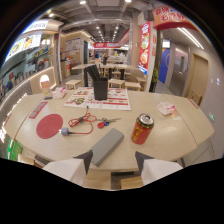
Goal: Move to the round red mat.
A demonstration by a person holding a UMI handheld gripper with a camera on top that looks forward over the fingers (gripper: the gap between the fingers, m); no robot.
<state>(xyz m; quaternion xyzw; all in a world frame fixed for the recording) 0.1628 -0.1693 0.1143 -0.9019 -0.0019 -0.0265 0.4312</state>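
Observation:
The round red mat (49, 125) lies flat on the wooden table (165, 150), well ahead of my left finger and off to its left. My gripper (113, 160) hangs over the table's near edge, open, with nothing held; the two dark fingertips (86, 159) stand wide apart. The near end of a grey flat block (107, 145) lies on the table between the fingers and just ahead of them.
A red cable with a white plug (80, 123) lies just right of the mat. Red-handled scissors (104, 121), a red drink can (142, 129), a black holder of chopsticks (100, 87) on a menu sheet, and a red card (38, 109) share the table.

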